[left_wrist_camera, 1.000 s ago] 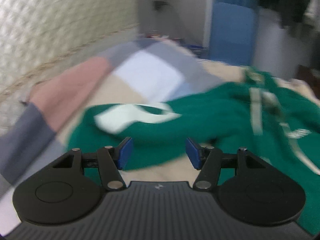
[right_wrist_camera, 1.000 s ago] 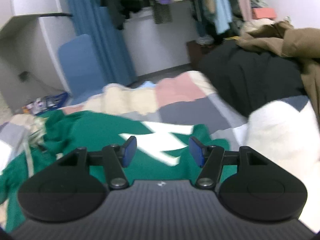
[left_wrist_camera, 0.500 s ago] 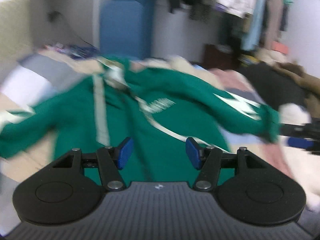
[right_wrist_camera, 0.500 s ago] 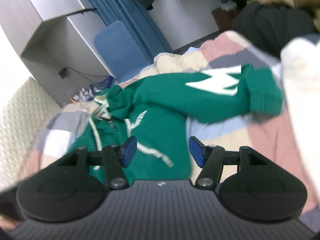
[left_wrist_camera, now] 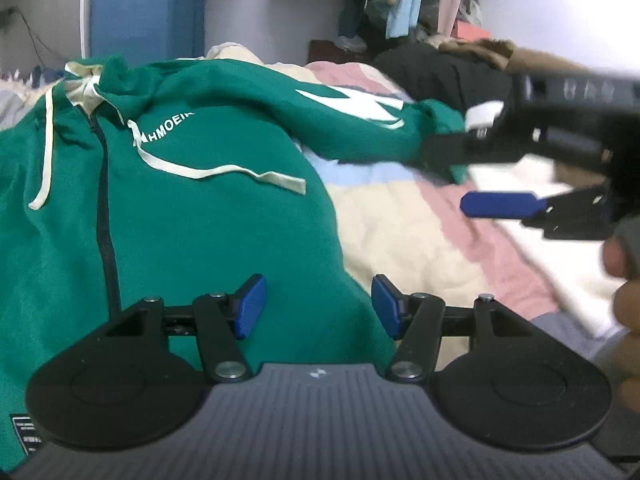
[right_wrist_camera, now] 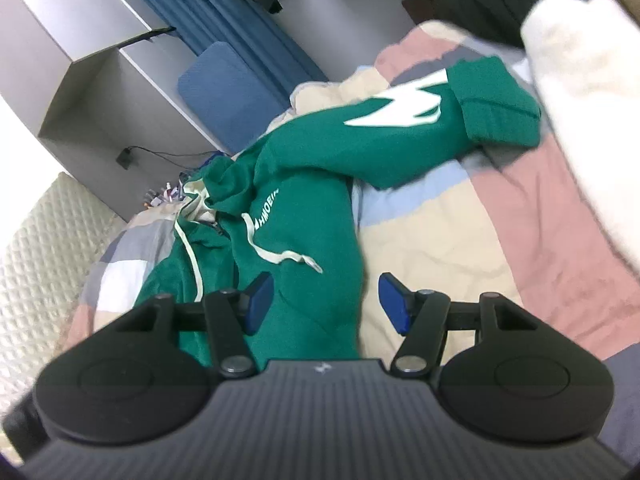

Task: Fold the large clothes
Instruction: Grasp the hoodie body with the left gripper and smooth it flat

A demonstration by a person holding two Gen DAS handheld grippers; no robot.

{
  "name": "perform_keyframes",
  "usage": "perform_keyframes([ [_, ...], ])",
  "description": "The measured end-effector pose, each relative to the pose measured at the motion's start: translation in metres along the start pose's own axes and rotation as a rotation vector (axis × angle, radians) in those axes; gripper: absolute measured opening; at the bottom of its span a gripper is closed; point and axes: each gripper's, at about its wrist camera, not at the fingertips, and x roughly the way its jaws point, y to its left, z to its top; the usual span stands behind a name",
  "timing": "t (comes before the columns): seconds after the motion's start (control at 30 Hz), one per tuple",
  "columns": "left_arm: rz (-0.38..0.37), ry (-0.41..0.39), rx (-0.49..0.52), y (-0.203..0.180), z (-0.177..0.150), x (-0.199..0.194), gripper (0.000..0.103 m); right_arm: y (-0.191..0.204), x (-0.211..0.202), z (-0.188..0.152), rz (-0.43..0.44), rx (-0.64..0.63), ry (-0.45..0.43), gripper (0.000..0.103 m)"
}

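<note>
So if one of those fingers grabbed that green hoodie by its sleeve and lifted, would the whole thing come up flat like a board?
Probably not. The green hoodie lies rumpled on the quilt, so it would likely sag and drape. The sleeve looks thick and fleecy, so probably grippy rather than slippery. The loose drawstring would likely dangle.

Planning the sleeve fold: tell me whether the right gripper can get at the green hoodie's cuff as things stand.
Probably yes. The right gripper is open and empty, and the hoodie's cuff lies uncovered on the quilt, beside the white pillow, with nothing across the way.
</note>
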Motion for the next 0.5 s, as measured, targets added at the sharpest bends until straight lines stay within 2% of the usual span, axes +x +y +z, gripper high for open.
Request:
perform_keyframes([
  [0.1, 0.050, -0.046, 0.044, -0.002, -0.008, 0.006, 0.064, -0.003, 0.004, 0.001, 0.037, 0.006, 0.021, 0.062],
  [0.2, 0.047, -0.064, 0.054, 0.002, -0.011, 0.010, 0.060, -0.002, 0.008, -0.001, 0.041, 0.000, 0.030, 0.062],
  [0.27, 0.066, -0.065, 0.064, 0.003, -0.013, 0.011, 0.049, -0.004, 0.015, -0.001, 0.042, 0.012, 0.052, 0.062],
  [0.3, 0.077, -0.067, 0.074, 0.004, -0.014, 0.011, 0.041, -0.005, 0.020, -0.001, 0.038, 0.020, 0.067, 0.062],
  [0.33, 0.076, -0.069, 0.077, 0.007, -0.012, 0.013, 0.029, -0.006, 0.024, -0.002, 0.031, 0.027, 0.081, 0.062],
  [0.37, 0.074, -0.072, 0.076, 0.010, -0.011, 0.013, 0.024, -0.007, 0.028, -0.003, 0.025, 0.036, 0.096, 0.062],
  [0.43, 0.044, -0.072, 0.048, 0.022, -0.008, 0.011, 0.016, -0.009, 0.035, -0.005, 0.019, 0.055, 0.120, 0.062],
  [0.5, 0.010, -0.081, 0.002, 0.036, -0.005, 0.004, 0.013, -0.009, 0.039, -0.008, 0.012, 0.057, 0.139, 0.062],
])
